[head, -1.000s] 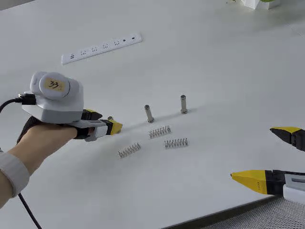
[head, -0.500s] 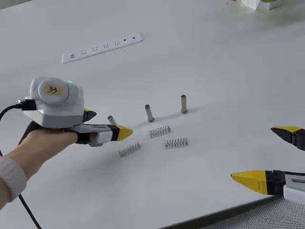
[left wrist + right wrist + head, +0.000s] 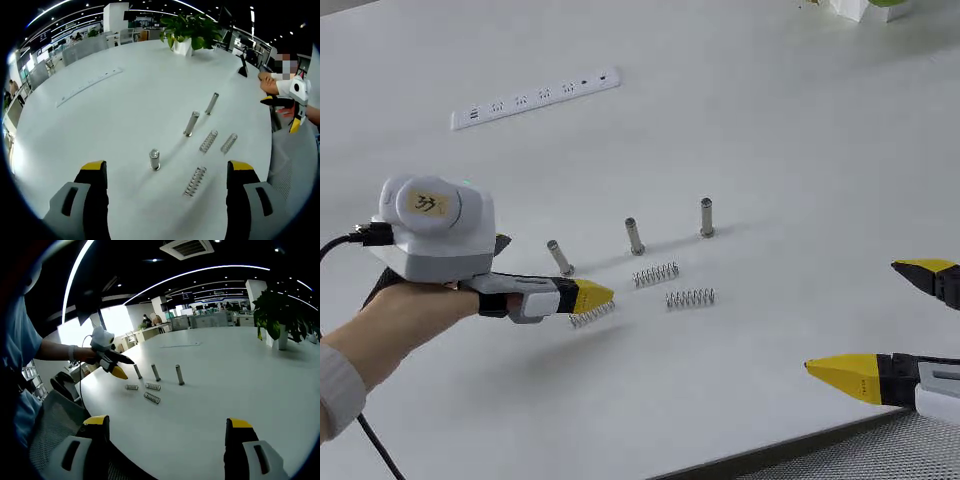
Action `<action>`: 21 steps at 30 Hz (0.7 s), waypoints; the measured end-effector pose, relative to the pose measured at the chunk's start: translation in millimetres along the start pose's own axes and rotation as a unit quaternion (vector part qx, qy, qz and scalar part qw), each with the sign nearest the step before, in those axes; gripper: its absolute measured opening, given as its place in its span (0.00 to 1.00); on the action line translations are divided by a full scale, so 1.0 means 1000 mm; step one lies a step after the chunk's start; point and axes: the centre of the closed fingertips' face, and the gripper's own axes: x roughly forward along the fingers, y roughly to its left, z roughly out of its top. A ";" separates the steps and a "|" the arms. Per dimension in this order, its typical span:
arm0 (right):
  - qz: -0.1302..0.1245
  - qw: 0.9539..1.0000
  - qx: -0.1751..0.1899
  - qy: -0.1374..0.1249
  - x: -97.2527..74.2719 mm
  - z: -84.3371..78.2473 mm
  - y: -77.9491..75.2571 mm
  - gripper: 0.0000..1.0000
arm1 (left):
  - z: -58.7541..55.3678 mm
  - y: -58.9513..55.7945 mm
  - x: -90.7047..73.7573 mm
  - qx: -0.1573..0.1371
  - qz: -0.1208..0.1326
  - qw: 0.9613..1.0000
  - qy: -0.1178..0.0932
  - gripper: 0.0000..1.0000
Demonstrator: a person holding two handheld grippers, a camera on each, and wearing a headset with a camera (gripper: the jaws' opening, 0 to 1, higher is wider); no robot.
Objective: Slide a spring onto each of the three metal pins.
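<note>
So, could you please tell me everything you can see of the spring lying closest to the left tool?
It is a slim coil spring of bare, silvery wire, open-wound and straight, lying flat on the white table. It sits loose, not yet on any pin. The nearest pin stands beside it, apart from it. The left tool is open and hovers around it, with the spring between the jaws and nearer one of them. Nothing but the table seems to touch it.

Left gripper (image 3: 166, 167) and right gripper (image 3: 167, 421), fingers (image 3: 93, 171) wide apart.
</note>
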 end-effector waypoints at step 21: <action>0.028 0.997 -0.058 0.034 0.012 0.013 -0.011 0.99 | -0.017 -0.003 -0.024 -0.004 0.004 1.000 -0.016 0.96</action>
